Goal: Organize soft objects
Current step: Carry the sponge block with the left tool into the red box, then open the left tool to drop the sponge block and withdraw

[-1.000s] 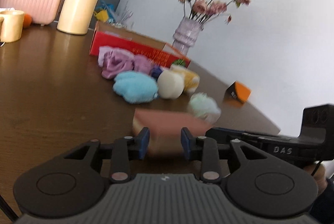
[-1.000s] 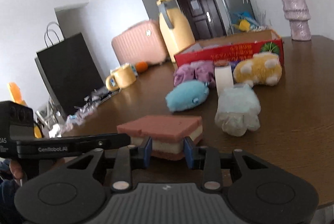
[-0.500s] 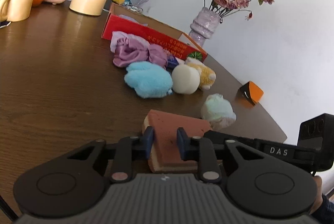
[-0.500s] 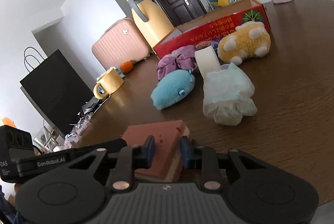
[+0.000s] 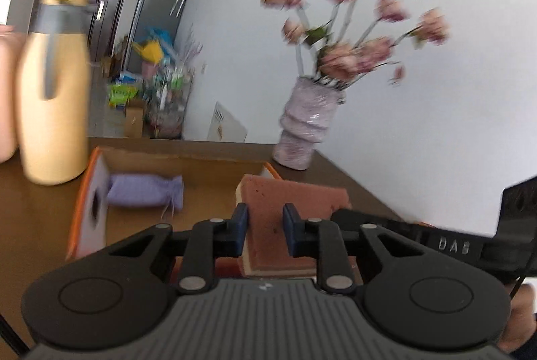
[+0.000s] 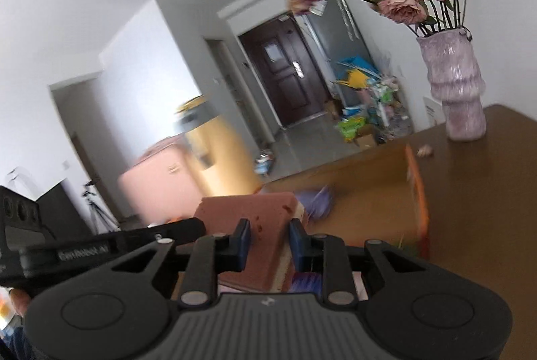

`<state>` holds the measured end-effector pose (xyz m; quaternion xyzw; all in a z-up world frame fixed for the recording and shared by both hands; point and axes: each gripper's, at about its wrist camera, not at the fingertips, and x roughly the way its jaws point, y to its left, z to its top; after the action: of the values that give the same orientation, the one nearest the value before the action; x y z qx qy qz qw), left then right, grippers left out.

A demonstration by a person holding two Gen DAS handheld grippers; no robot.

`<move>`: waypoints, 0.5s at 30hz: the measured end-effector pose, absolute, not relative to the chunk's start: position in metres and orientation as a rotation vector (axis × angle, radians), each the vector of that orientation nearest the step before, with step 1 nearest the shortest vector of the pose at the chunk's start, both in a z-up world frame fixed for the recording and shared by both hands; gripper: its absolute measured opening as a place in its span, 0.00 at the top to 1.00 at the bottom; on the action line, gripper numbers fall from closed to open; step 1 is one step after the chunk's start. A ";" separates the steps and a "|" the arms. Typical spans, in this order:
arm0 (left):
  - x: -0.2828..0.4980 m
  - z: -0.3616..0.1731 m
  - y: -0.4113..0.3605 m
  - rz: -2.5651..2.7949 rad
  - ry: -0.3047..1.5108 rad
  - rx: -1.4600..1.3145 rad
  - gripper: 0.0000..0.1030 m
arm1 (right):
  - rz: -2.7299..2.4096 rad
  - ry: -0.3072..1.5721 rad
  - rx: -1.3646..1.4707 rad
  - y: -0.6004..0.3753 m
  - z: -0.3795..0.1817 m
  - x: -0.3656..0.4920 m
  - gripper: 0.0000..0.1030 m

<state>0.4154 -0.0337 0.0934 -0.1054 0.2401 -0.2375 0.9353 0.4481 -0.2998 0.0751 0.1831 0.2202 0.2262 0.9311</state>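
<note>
Both grippers are shut on one brown-and-cream sponge block [image 5: 288, 202], which also shows in the right wrist view [image 6: 255, 219], and hold it in the air over the open cardboard box [image 5: 141, 158]. My left gripper [image 5: 265, 229] pinches one end, my right gripper [image 6: 266, 242] the other. A lilac drawstring pouch [image 5: 144, 192] lies inside the box; it is a blurred lilac shape in the right wrist view [image 6: 315, 202]. The other soft toys are out of view.
A tall yellow flask [image 5: 53, 104] stands left of the box on the brown table [image 6: 486, 209]. A lilac vase with pink flowers [image 5: 308, 121] stands behind the box, near the wall. A pink suitcase [image 6: 157, 178] is at the far left.
Both grippers have lifted the sponge block off the table and carried it forward to above the box. The toys on the table have dropped out of view.
</note>
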 end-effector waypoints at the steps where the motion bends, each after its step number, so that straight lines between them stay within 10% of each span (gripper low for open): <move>1: 0.449 0.097 -0.045 -0.474 0.512 -0.201 0.79 | 0.431 0.464 0.385 -0.306 0.078 0.480 0.76; 15: 0.720 0.002 -0.119 -0.371 0.902 -0.261 0.76 | 0.149 0.746 0.134 -0.298 0.011 0.724 0.75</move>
<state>0.7199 -0.1188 0.0019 -0.1250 0.4322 -0.1778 0.8752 0.7236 -0.2981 0.0110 0.0652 0.3639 0.0726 0.9263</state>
